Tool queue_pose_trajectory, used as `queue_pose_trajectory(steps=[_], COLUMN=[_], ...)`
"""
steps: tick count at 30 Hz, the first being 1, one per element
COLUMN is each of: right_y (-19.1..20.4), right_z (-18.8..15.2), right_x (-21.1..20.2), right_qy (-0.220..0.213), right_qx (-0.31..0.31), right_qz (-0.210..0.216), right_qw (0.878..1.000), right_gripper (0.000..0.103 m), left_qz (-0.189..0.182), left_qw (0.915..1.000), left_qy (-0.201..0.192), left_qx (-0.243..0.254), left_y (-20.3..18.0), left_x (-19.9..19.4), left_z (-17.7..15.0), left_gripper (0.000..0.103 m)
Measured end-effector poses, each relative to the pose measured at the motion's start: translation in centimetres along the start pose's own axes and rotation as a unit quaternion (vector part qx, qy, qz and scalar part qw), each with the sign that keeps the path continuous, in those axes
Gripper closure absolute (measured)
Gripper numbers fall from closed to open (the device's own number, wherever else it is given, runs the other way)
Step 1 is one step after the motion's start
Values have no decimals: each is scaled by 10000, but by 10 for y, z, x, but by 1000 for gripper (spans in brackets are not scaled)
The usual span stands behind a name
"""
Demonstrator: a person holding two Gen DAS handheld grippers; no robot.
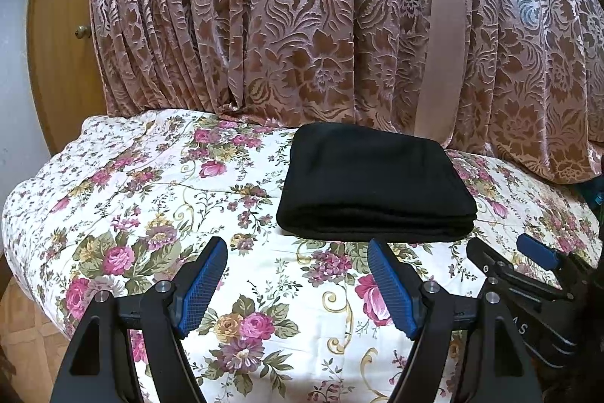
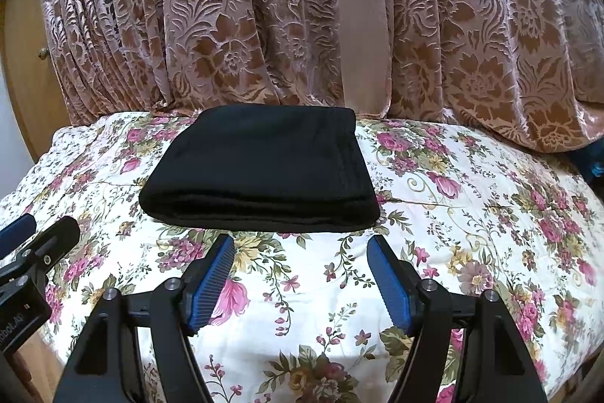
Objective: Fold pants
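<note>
The black pants (image 1: pixel 373 184) lie folded into a thick flat rectangle on the floral bedspread (image 1: pixel 158 199), its layered edge facing me. They also show in the right wrist view (image 2: pixel 260 169). My left gripper (image 1: pixel 298 244) is open and empty, hovering just short of the pants' near left corner. My right gripper (image 2: pixel 300 240) is open and empty, just short of the pants' near edge. The right gripper shows at the right of the left wrist view (image 1: pixel 506 248). The left gripper shows at the left edge of the right wrist view (image 2: pixel 37 225).
A brown and pink floral curtain (image 1: pixel 302 17) hangs right behind the bed and touches the bedspread's far edge. A wooden cabinet door with a small knob (image 1: pixel 81 32) stands at the far left. The bedspread (image 2: pixel 472 214) drops off at left and right.
</note>
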State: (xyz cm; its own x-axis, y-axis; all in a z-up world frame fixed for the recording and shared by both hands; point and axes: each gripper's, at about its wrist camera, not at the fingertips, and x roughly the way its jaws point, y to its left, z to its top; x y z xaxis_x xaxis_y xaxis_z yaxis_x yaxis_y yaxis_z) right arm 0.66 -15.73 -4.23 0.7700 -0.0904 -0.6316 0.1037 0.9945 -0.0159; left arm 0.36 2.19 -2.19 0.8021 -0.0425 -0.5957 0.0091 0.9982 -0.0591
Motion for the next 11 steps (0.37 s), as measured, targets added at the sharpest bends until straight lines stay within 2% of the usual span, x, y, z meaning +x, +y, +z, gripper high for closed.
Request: queue_pose_trajectory(steps=[7,11], right_y=[-4,-9], right_z=[-3,-7], right_x=[2,9], right_qy=[44,158], right_qx=[53,127], right_qz=[-27,-32], right_qw=[10000,9998], right_gripper=[29,29], left_qz=[-14,-84], left_qw=[10000,9998], left_qy=[-28,154], left_qx=[51,128], left_y=[-6,-7], left_x=[2,12], left_z=[-2,-4], left_gripper=[25,27])
